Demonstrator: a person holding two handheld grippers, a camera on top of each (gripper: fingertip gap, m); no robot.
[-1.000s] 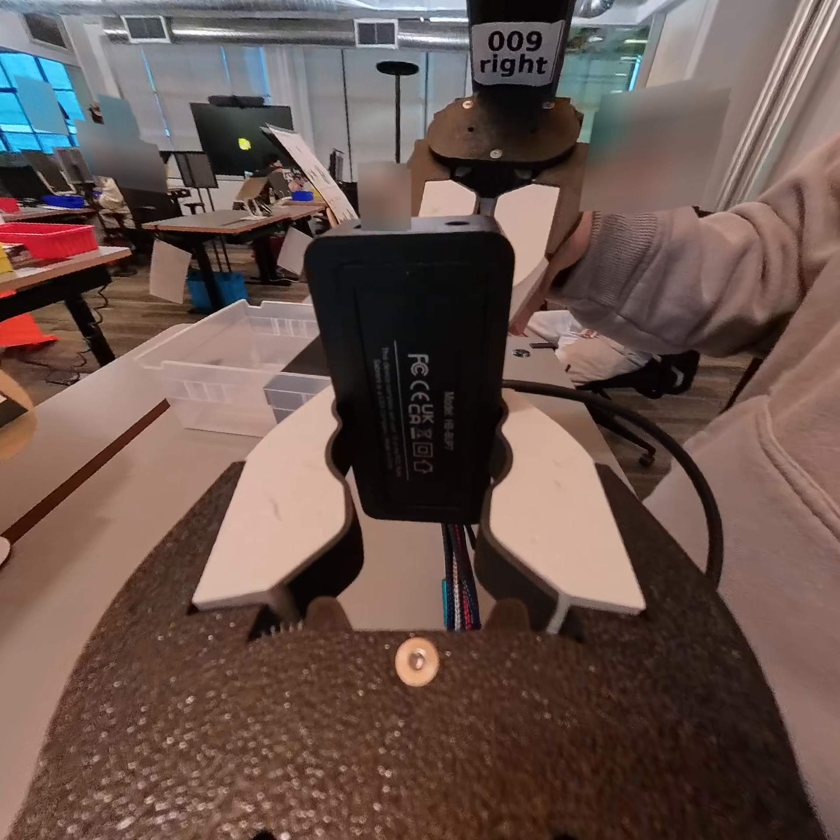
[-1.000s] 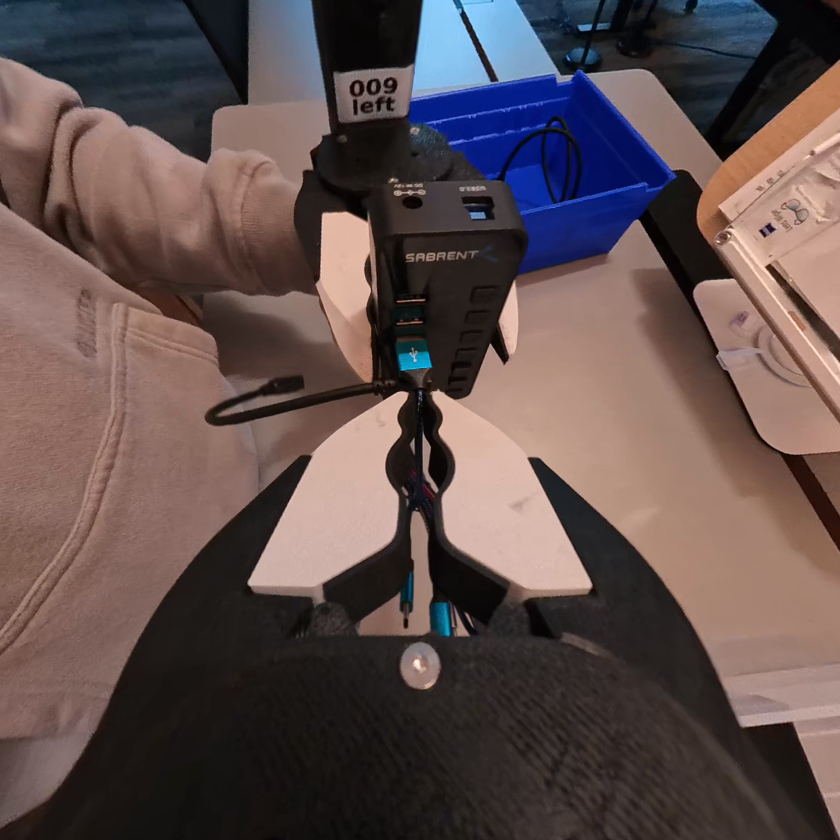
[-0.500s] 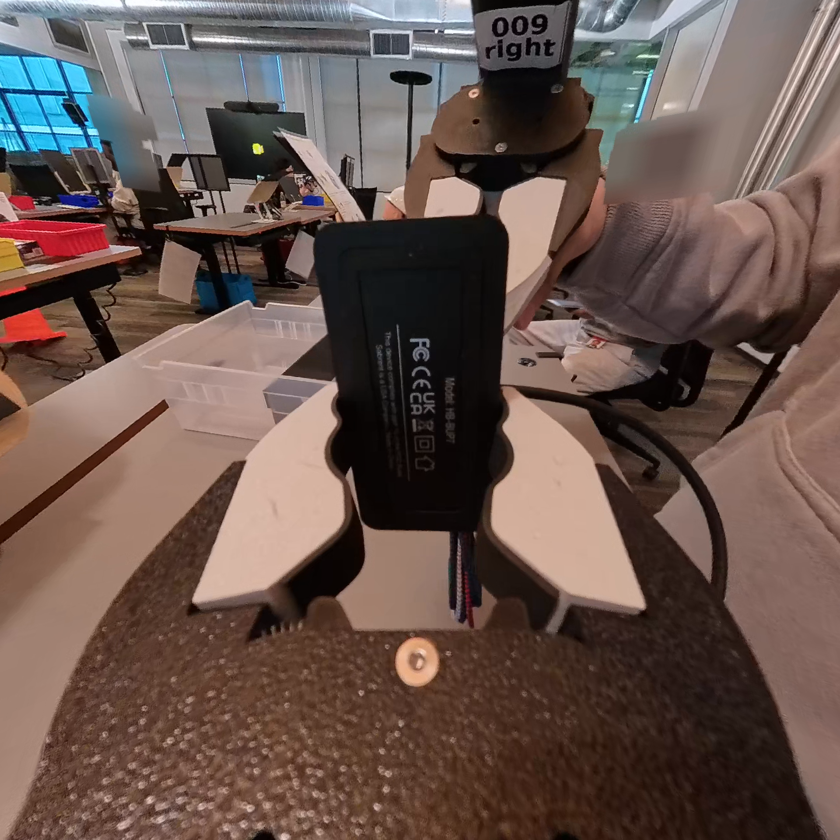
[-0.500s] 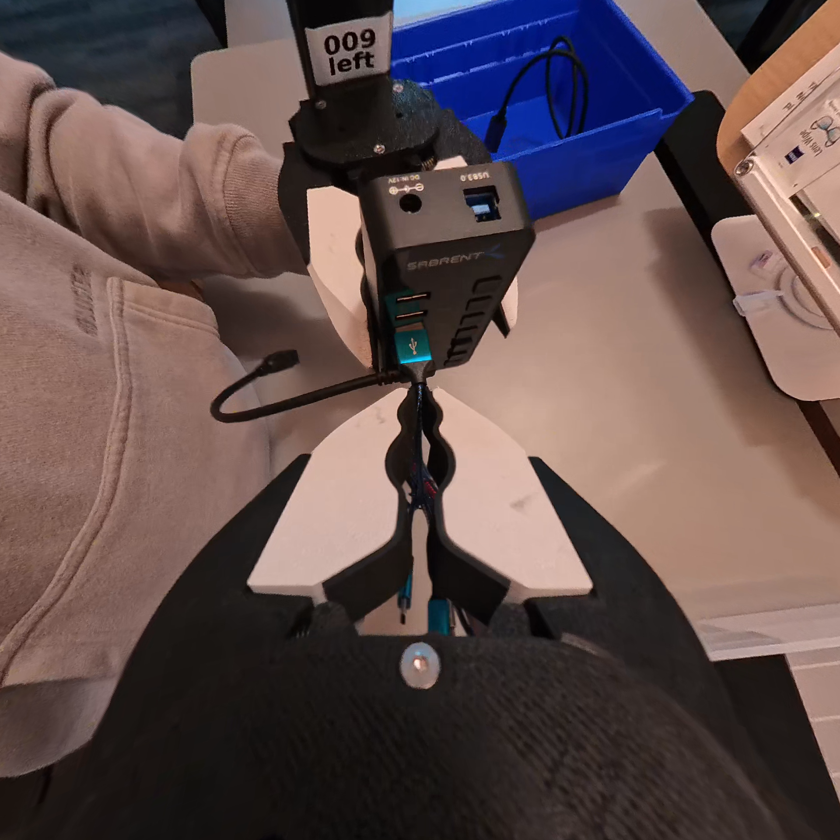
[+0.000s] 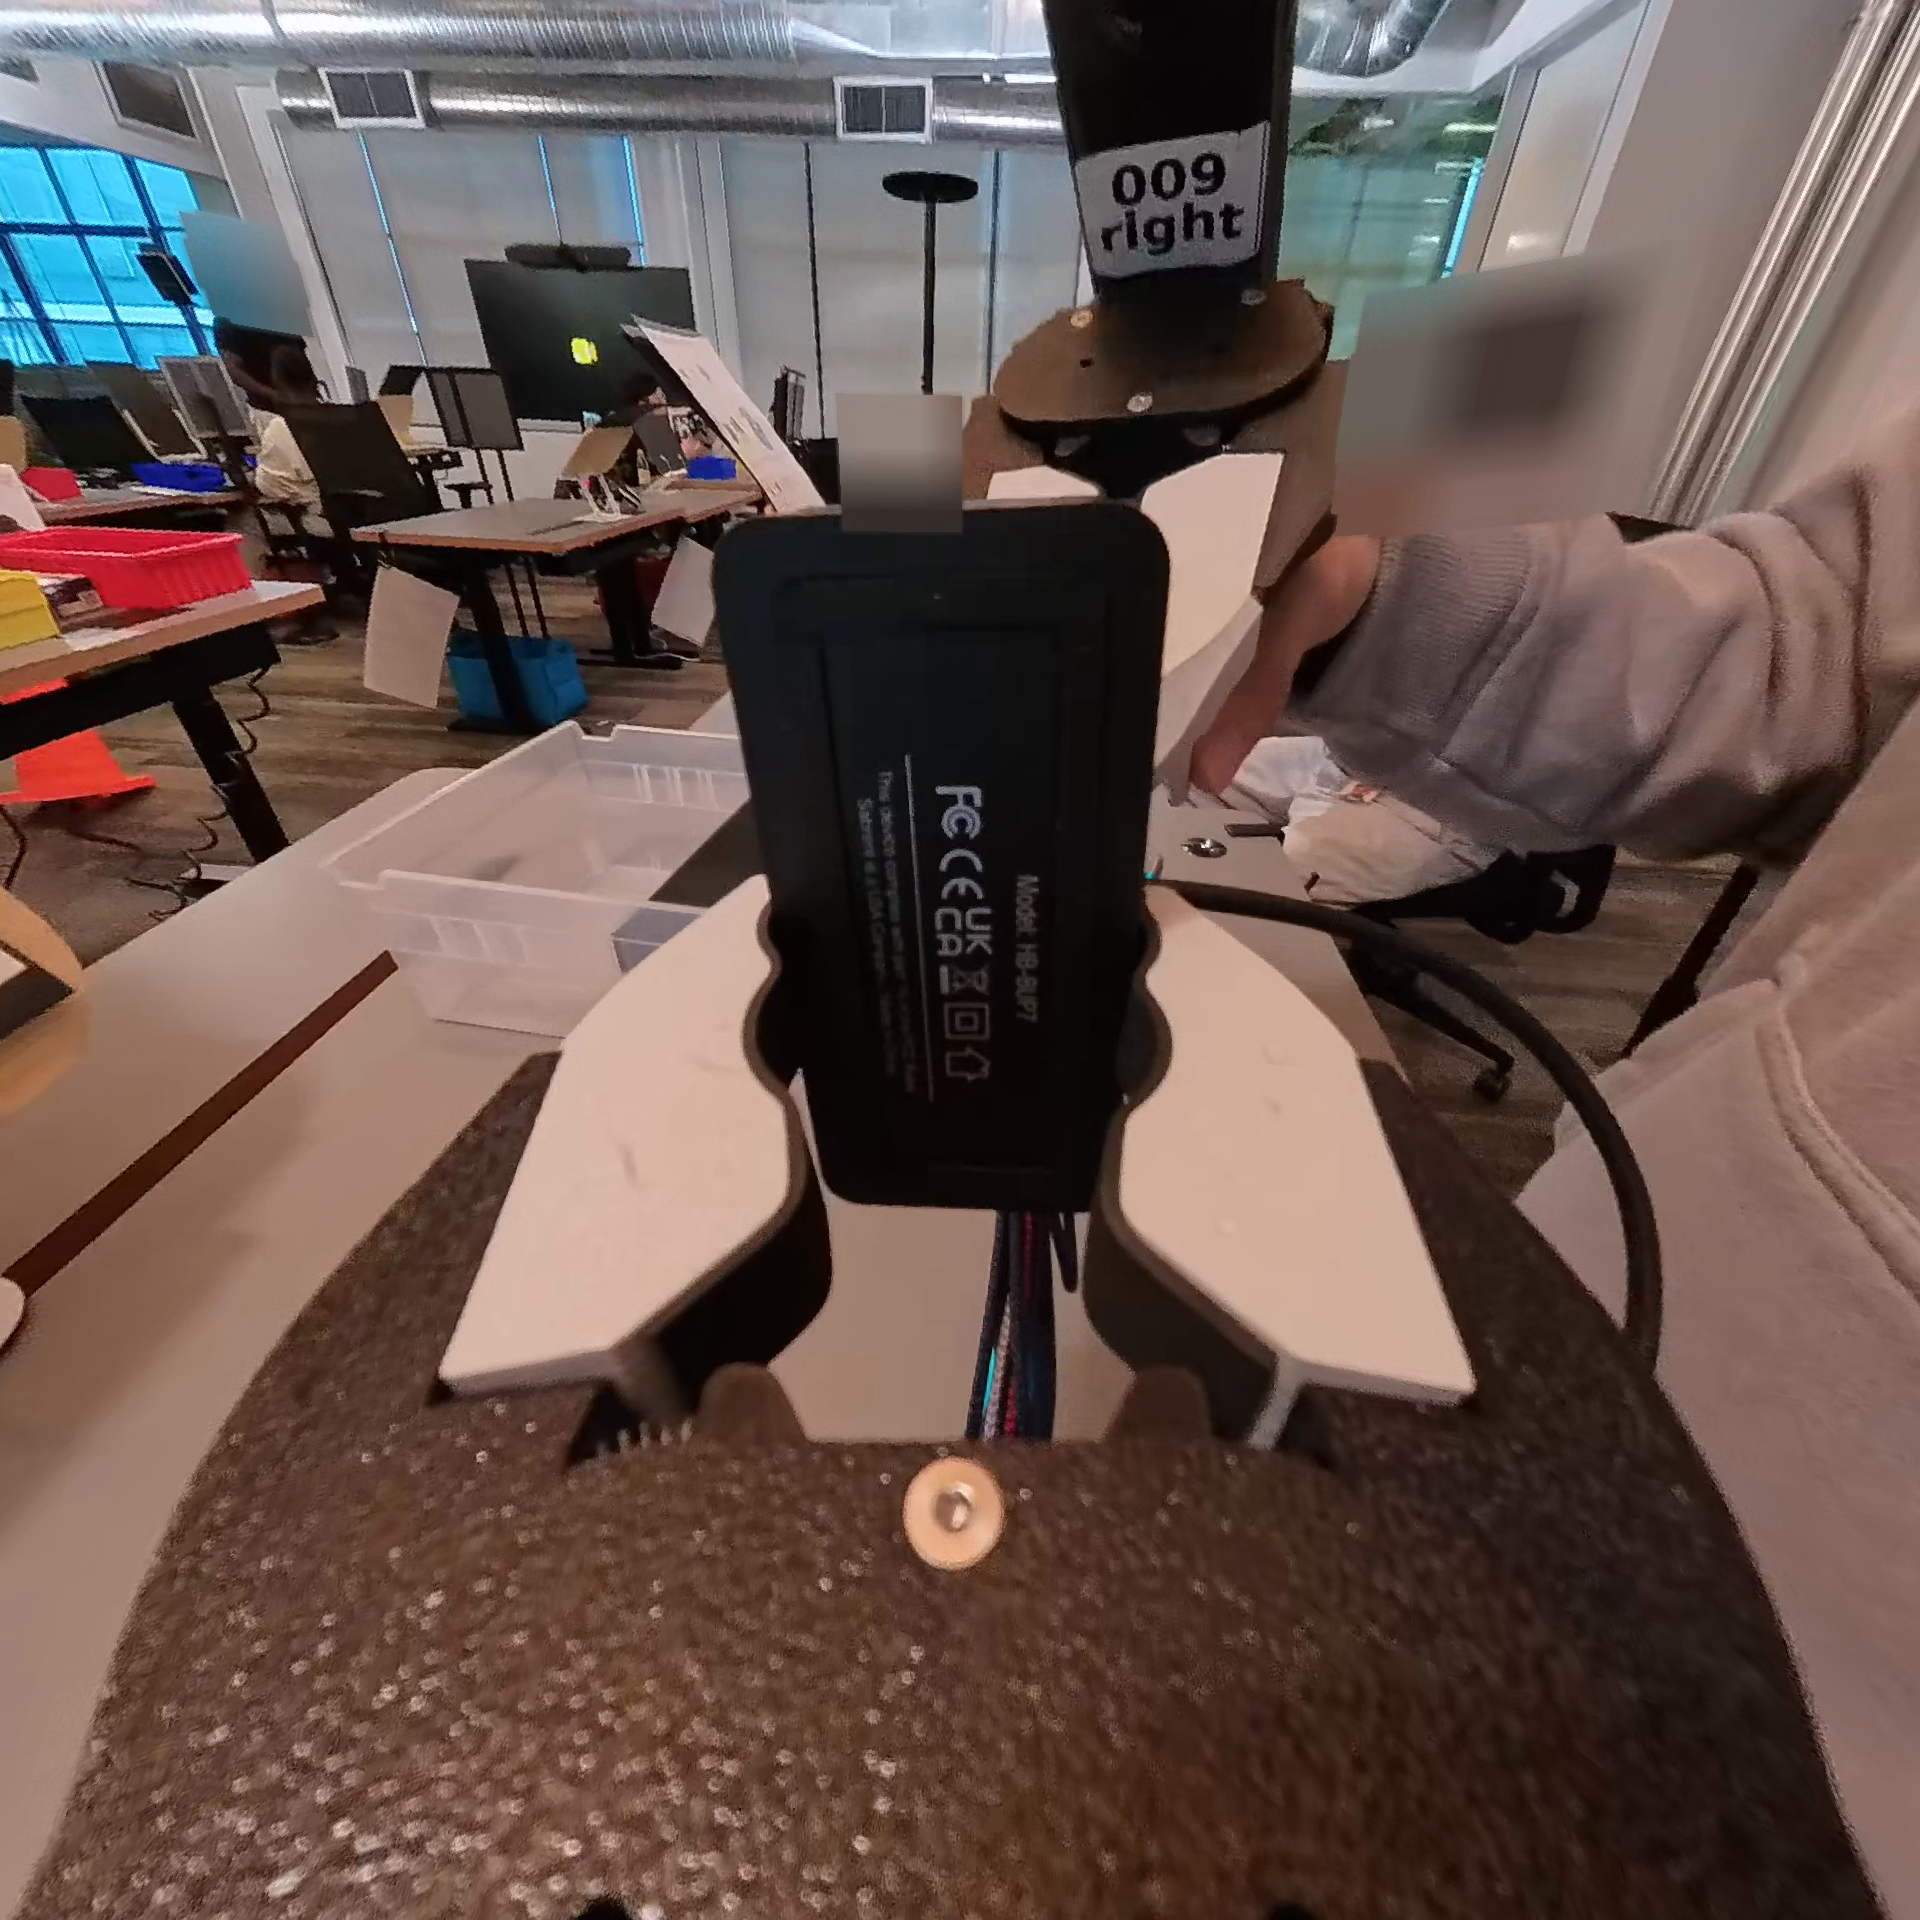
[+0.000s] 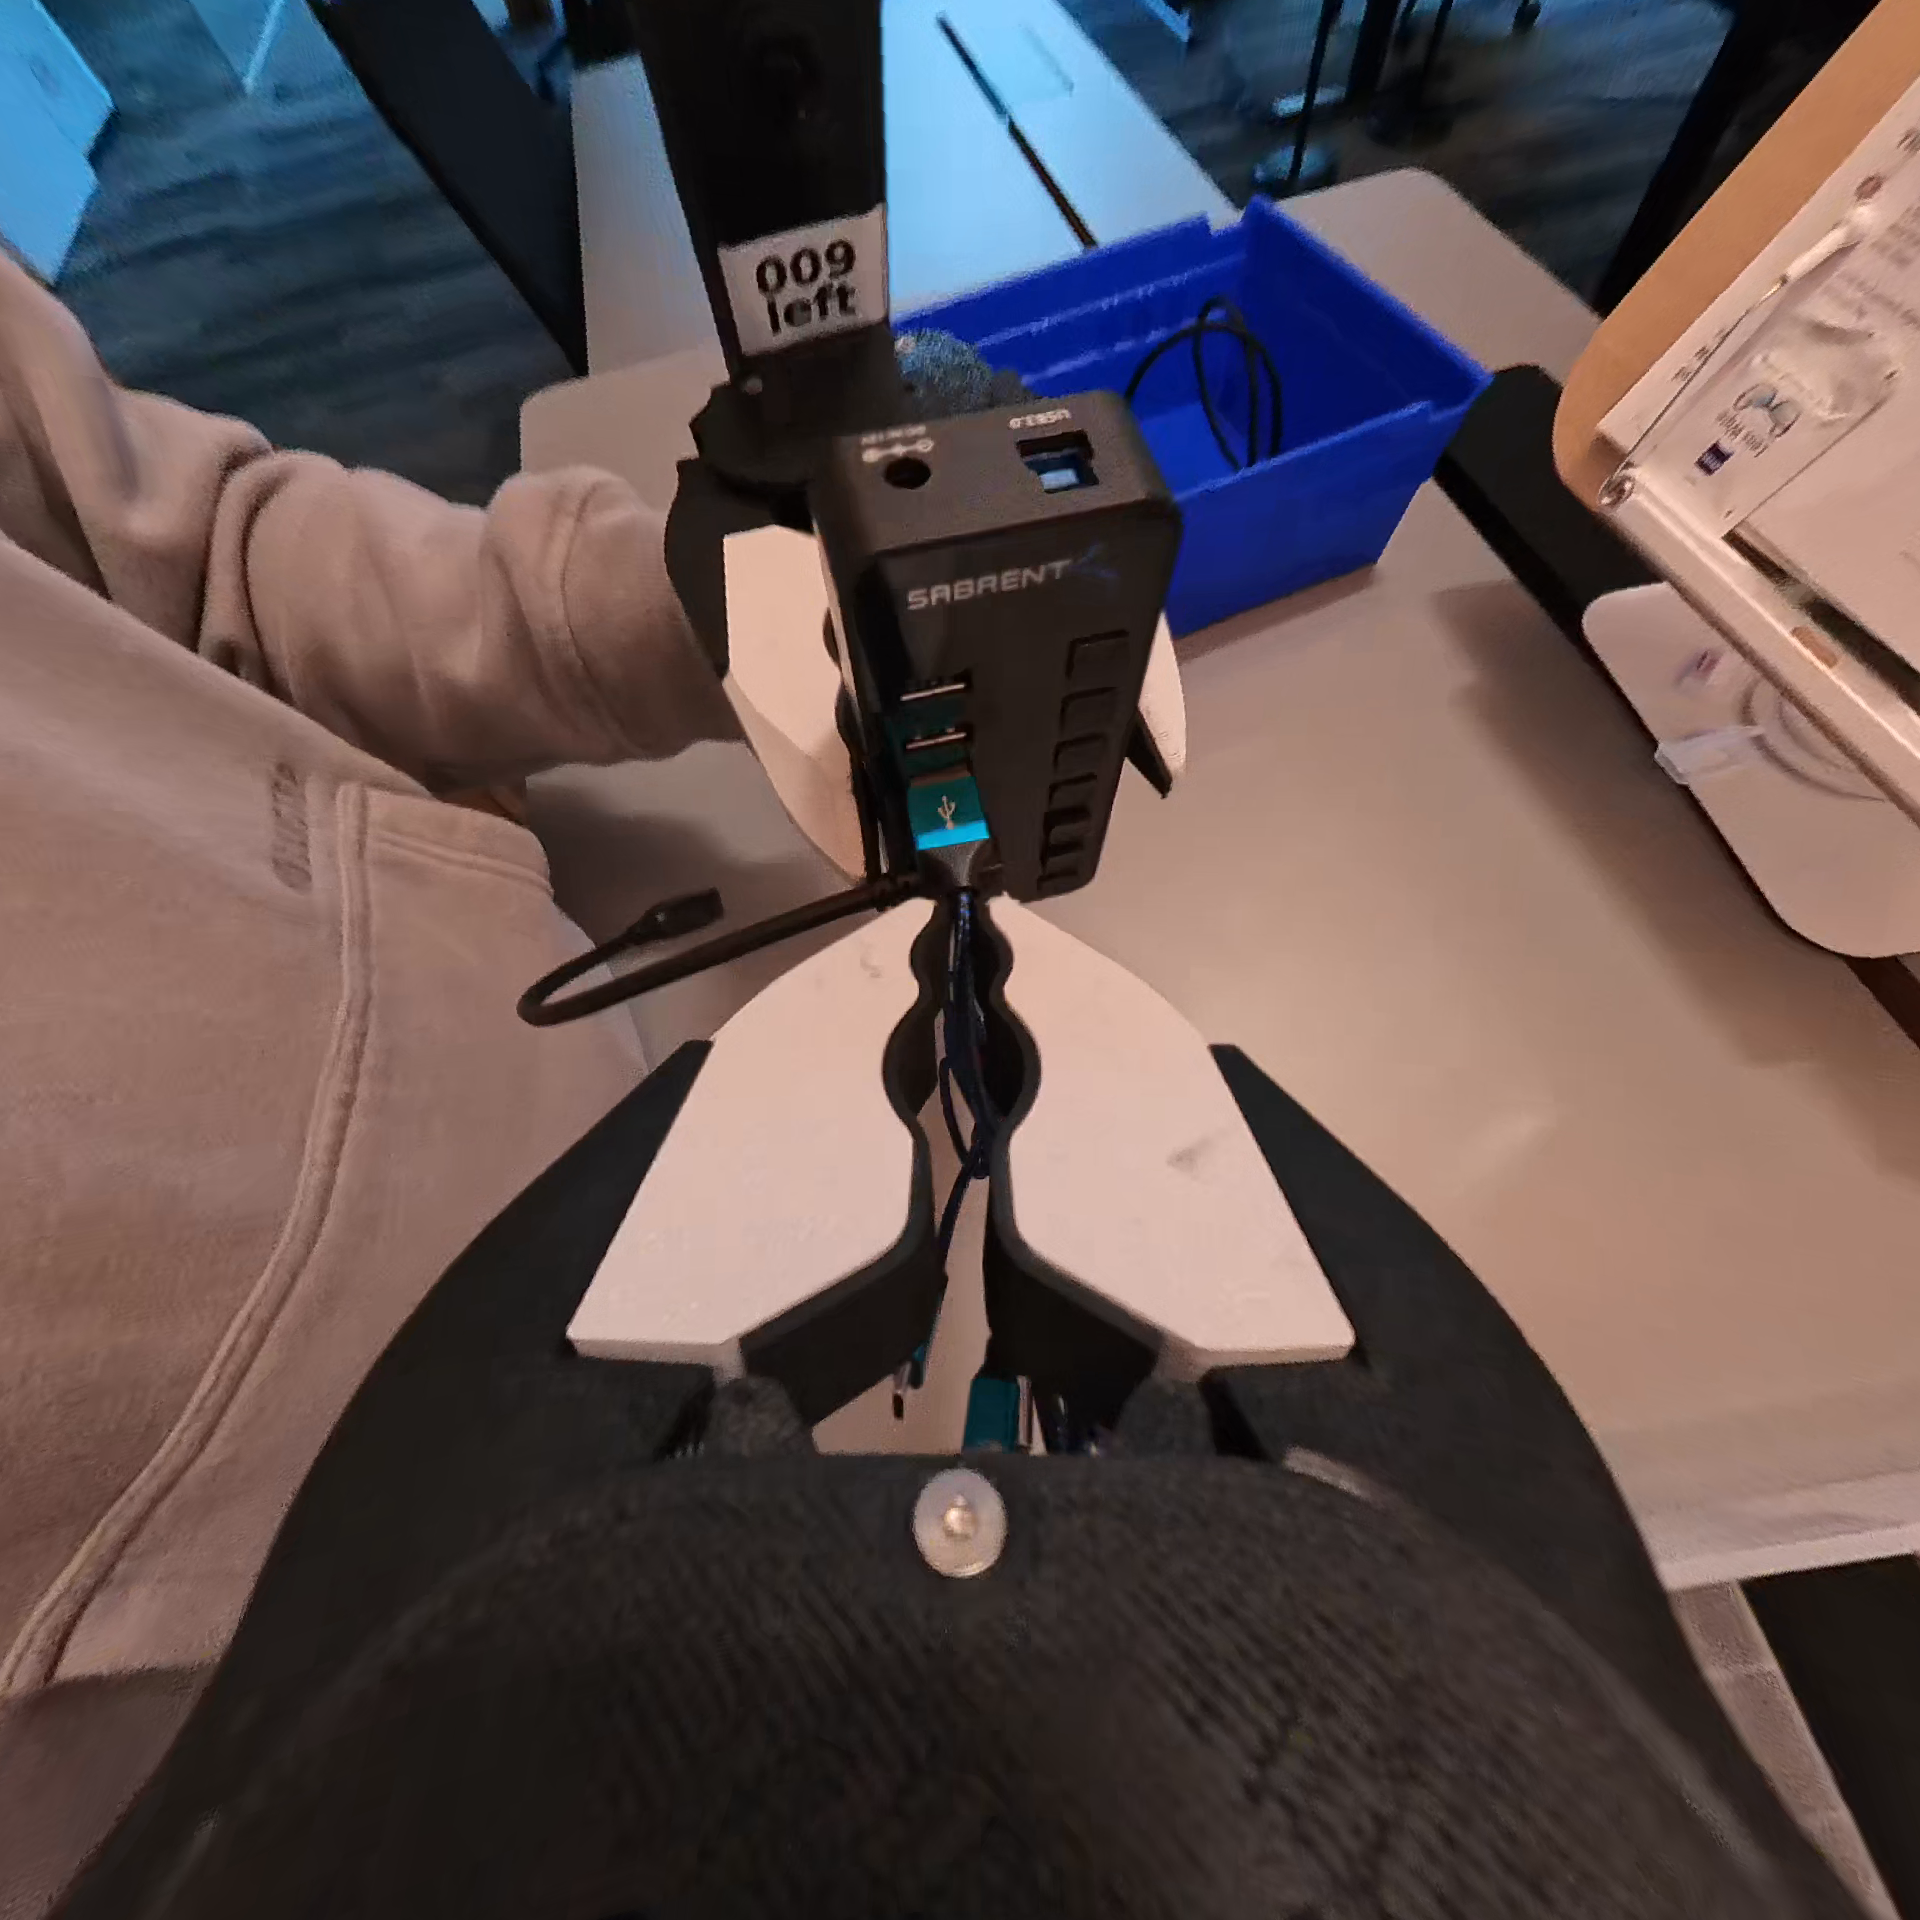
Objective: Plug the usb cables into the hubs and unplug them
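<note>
Tips the hub (image 6: 997, 644) held in the left gripper (image 5: 956, 925), with its far end leaning more toward the right gripper (image 6: 961, 935) than a second ago. Shows more of the hub's end face and its two sockets in the right wrist view. Hides that same face behind the hub's flat back in the left wrist view, where it showed a second ago. Appears to slacken the usb cable (image 6: 961, 1049) just below the hub, now a thin wavy strand instead of a straight run.
</note>
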